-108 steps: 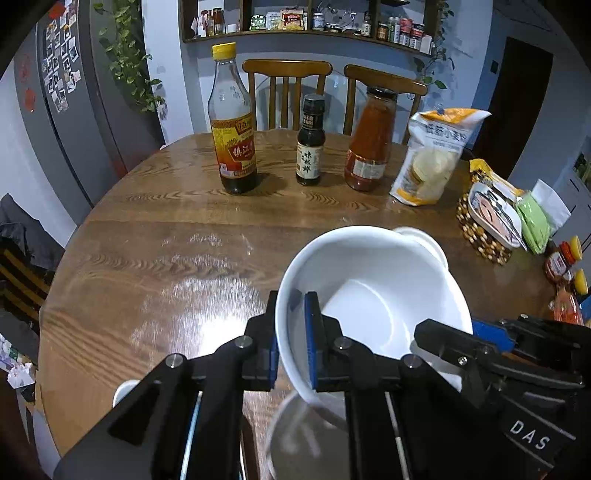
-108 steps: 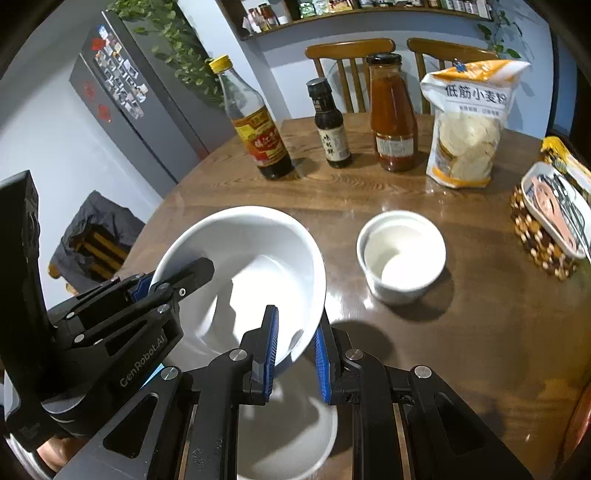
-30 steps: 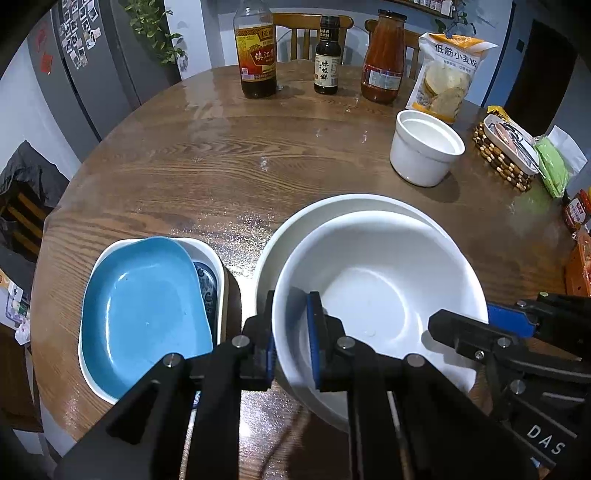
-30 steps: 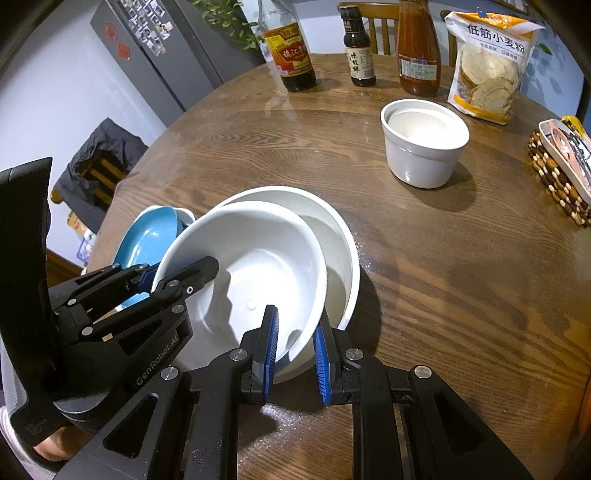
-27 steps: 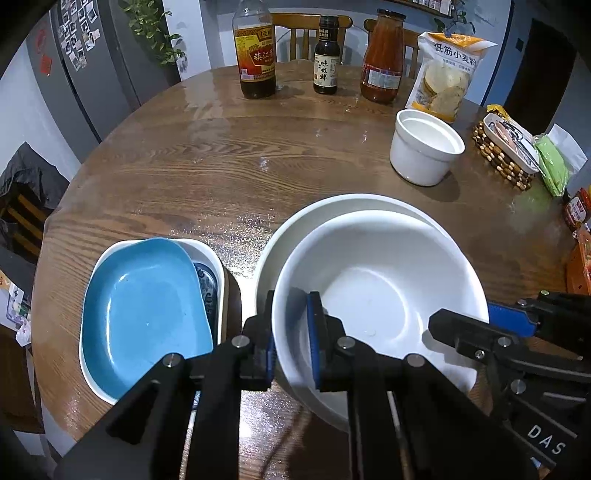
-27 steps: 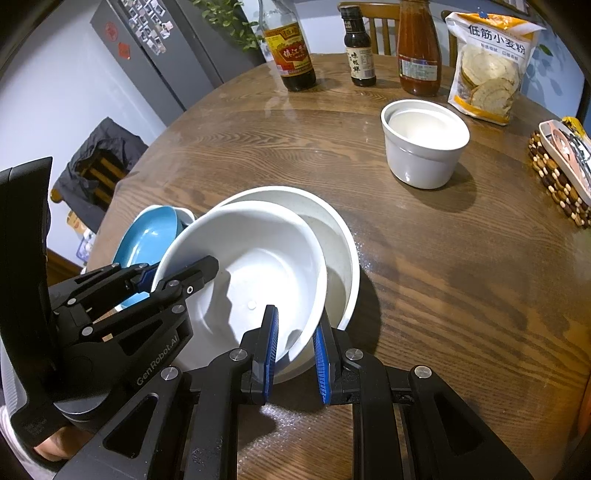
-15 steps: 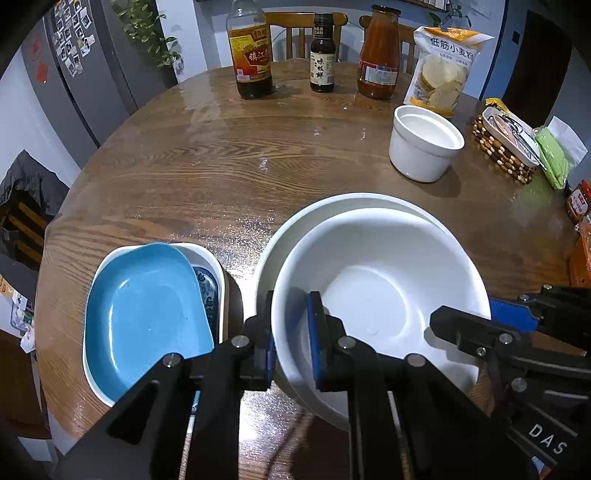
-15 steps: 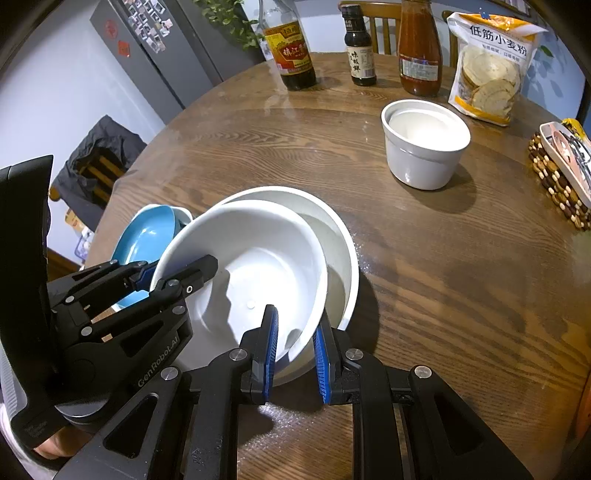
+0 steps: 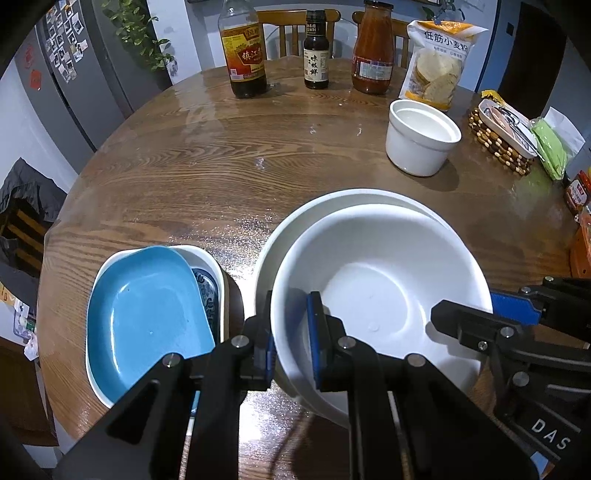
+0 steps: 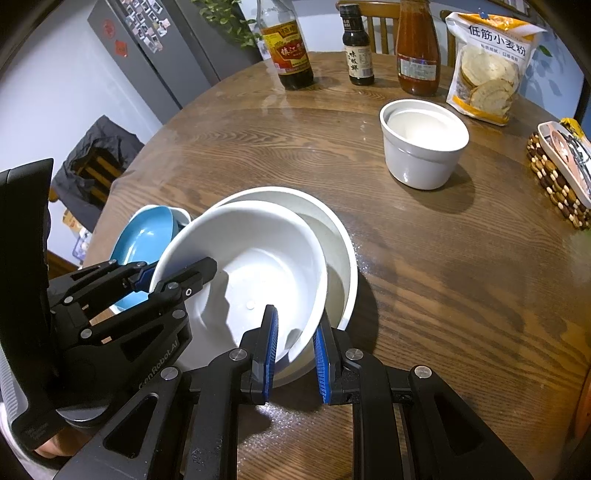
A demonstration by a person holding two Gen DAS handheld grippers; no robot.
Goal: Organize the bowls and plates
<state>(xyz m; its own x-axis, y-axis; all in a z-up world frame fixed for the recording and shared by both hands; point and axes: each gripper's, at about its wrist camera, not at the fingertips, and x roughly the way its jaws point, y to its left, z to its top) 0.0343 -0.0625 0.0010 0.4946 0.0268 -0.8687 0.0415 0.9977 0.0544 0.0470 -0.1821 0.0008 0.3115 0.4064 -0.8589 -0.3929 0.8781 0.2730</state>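
Note:
A white bowl [image 9: 384,291] sits nested in a larger white bowl [image 9: 354,197] on the round wooden table [image 9: 207,162]. My left gripper [image 9: 291,332] is shut on the inner bowl's near left rim. My right gripper [image 10: 295,336] is shut on its near right rim [image 10: 317,291]; the larger bowl [image 10: 341,243] shows behind it. Each gripper also shows in the other's view, the right one [image 9: 517,325] and the left one [image 10: 147,275]. A blue plate [image 9: 147,314] lies in a white dish [image 9: 207,258] to the left. A small white pot [image 9: 421,138] stands further back.
Three bottles [image 9: 316,55] and a flour bag [image 9: 439,62] stand at the table's far side, with two chairs [image 9: 291,27] behind. A beaded mat with a tray [image 9: 502,136] and snack packets [image 9: 552,151] are at the right edge. A grey fridge [image 9: 74,74] stands left.
Since 3.6 s ago the bowl came down from the air into the larger bowl. Over the last second both cameras drew slightly closer; both grippers keep their hold.

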